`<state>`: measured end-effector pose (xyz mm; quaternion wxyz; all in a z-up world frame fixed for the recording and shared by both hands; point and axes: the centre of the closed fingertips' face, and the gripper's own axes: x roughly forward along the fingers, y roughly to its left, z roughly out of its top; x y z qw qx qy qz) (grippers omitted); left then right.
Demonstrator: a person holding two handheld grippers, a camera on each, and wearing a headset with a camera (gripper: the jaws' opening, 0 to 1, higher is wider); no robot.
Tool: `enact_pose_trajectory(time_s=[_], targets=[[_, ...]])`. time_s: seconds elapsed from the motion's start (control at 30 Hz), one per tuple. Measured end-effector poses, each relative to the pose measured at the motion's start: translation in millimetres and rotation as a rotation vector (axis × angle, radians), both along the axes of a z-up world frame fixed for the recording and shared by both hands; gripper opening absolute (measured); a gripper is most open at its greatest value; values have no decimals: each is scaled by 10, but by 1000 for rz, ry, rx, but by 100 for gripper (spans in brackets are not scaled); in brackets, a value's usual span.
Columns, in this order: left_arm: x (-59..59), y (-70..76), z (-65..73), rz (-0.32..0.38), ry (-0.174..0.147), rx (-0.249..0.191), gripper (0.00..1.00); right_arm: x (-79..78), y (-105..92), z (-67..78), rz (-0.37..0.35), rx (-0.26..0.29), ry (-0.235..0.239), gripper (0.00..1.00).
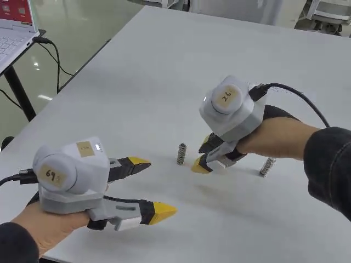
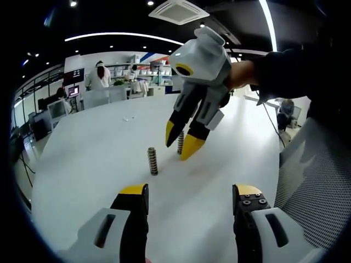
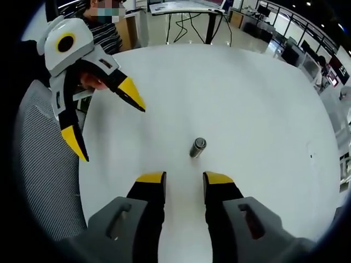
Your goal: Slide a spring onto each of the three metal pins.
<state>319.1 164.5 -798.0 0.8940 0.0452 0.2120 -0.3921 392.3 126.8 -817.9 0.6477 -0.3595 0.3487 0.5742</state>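
While the left claw (image 1: 161, 185) and right claw (image 1: 201, 155) gape, two springs (image 1: 181, 154) (image 1: 267, 166) stand nearby.

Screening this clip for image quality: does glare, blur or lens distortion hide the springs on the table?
Head view: the light is even, with a soft shadow under the right gripper, and the upright coiled metal spring is sharp. Left gripper view: there is strong fisheye bending and the ceiling light strips are bright, but the spring is readable. Right gripper view: the white table is very bright, but the spring is clear.
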Motion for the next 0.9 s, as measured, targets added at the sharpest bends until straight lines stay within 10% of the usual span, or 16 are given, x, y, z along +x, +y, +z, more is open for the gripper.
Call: enact_pose_trajectory(time_s=[0.9], targets=[[18, -4, 50, -8, -10, 7, 62, -370, -331, 227, -103, 175, -7, 30]])
